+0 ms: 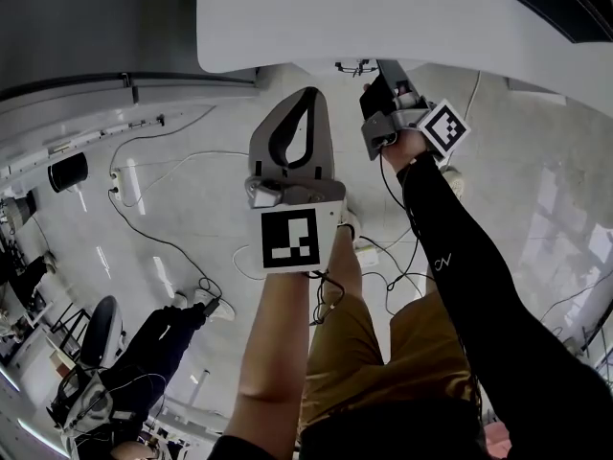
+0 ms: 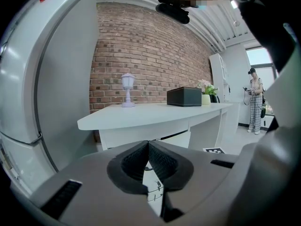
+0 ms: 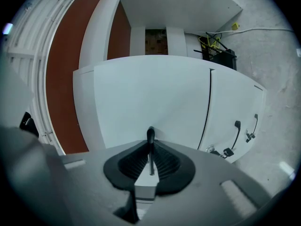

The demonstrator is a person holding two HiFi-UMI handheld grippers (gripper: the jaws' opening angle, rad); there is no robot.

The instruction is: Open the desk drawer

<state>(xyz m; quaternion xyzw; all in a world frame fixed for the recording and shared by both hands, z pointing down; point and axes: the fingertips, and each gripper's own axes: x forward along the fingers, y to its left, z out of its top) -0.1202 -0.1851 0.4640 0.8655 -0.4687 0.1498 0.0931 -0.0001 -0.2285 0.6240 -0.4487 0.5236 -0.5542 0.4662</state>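
Note:
The white desk [image 1: 383, 17] fills the top of the head view. My right gripper [image 1: 378, 92] reaches level to the desk's front edge. In the right gripper view the white drawer front [image 3: 155, 93] stands close ahead, and its thin black handle [image 3: 150, 136] runs upright between the dark pads [image 3: 165, 163], which are shut on it. My left gripper [image 1: 311, 97] hangs in the air to the left, short of the desk. Its jaws are shut with the tips touching and nothing between them [image 2: 148, 143]. The desk [image 2: 141, 114] also shows side-on in the left gripper view.
A second white front [image 3: 235, 112] to the right has two black handles and a key [image 3: 228, 151]. A black box [image 2: 184, 96], a small lamp [image 2: 128, 88] and a plant stand on the desk. Cables [image 1: 172, 247] lie on the floor. A person [image 2: 255, 105] stands far right.

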